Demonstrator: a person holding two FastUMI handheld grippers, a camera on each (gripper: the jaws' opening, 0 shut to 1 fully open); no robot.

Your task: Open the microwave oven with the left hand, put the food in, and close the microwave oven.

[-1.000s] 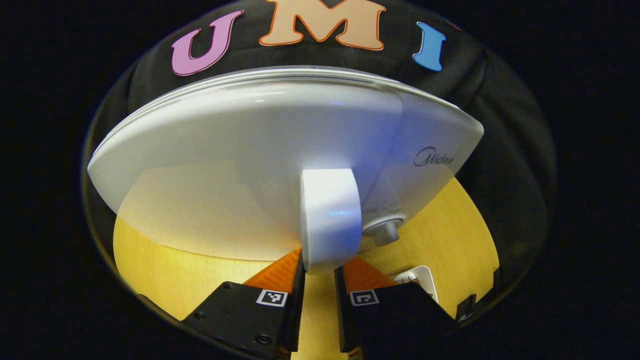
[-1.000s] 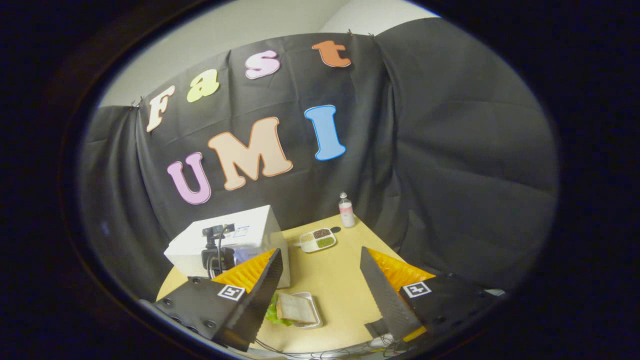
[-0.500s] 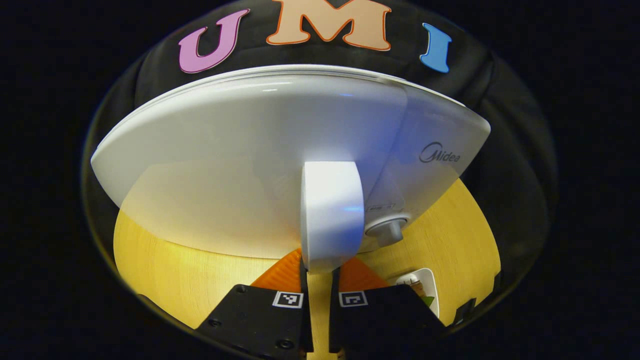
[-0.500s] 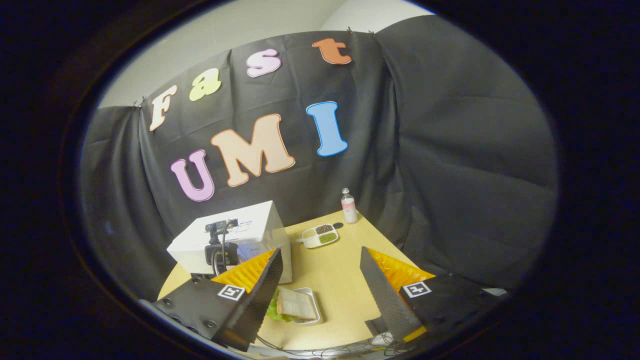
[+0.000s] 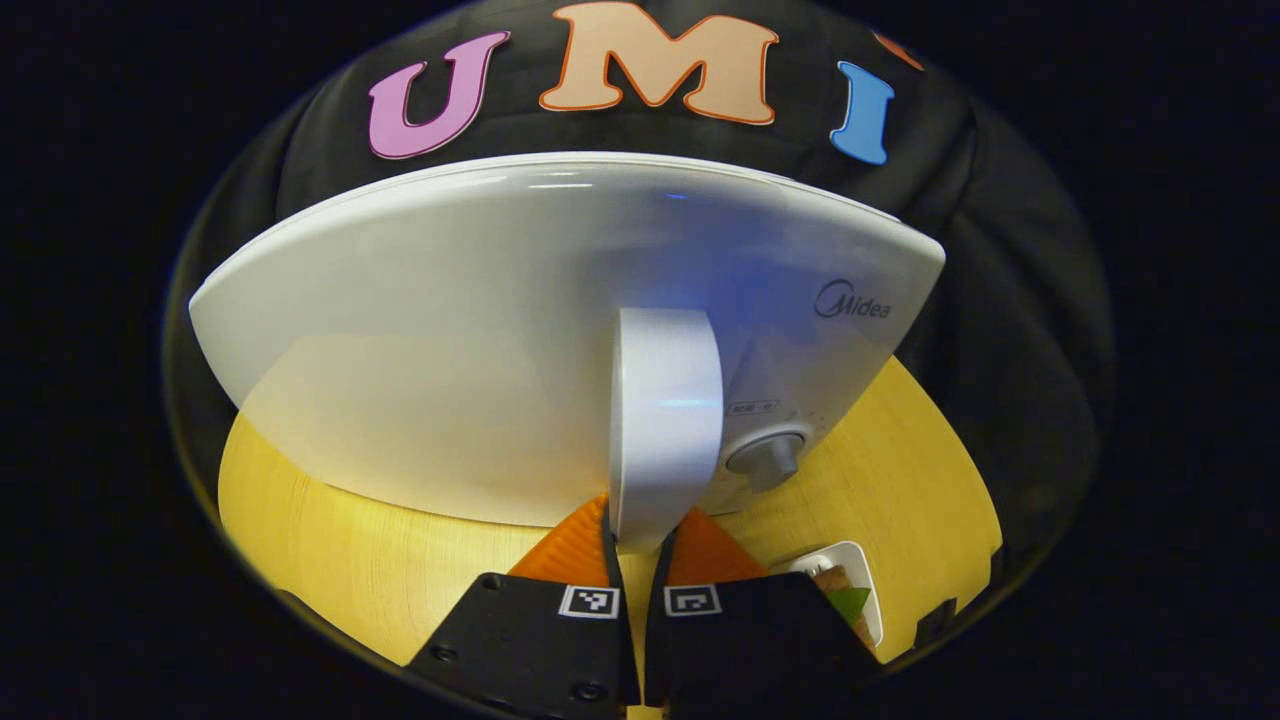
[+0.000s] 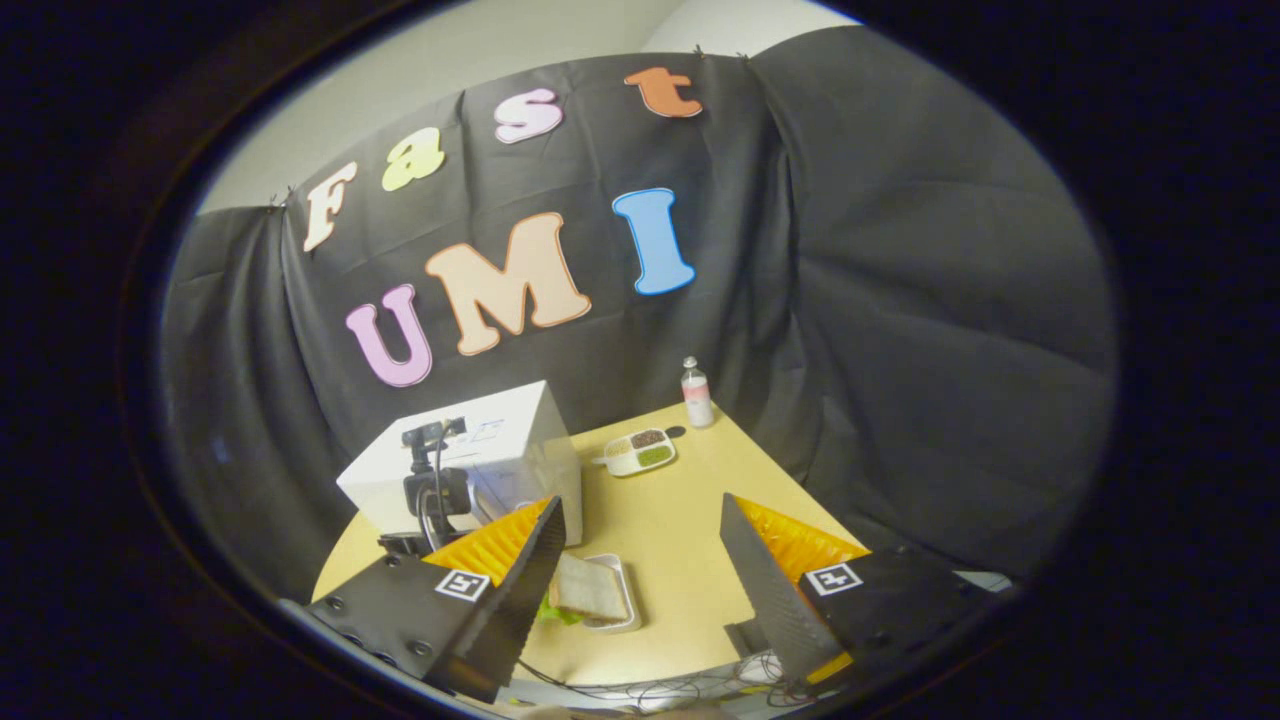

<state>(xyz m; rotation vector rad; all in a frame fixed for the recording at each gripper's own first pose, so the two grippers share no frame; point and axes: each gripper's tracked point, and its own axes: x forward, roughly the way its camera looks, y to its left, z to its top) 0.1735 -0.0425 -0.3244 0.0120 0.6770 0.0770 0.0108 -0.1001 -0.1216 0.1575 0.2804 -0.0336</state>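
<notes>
Left hand-held gripper [image 5: 637, 545]: fingers drawn close together on the lower end of the white door handle [image 5: 665, 425], one on each side, clamped on it. Handle upright on the front of the white microwave oven [image 5: 480, 340], just left of the round grey knob [image 5: 765, 458]. Door [image 5: 440, 350] close to flush with the control side; whether fully latched, cannot tell. Oven standing on the yellow wooden table [image 5: 330, 545]. Low right in the left gripper view, a white tray [image 5: 845, 585] with the food, partly cut off by the gripper body.

Right hand-held gripper [image 6: 640, 545]: fingers wide apart, nothing between them, held high above the table [image 6: 680, 520]. Below it, in the right gripper view, the sandwich [image 6: 588, 590] with a green leaf at its edge in the white tray [image 6: 625, 600], on the table just in front of the microwave oven [image 6: 470, 465], outside it. Left hand-held gripper [image 6: 432, 490] seen farther off against the oven's front. Farther back, a divided dish [image 6: 640, 452] with dark and green fillings, and a small bottle [image 6: 696, 392] near the table's far corner.
</notes>
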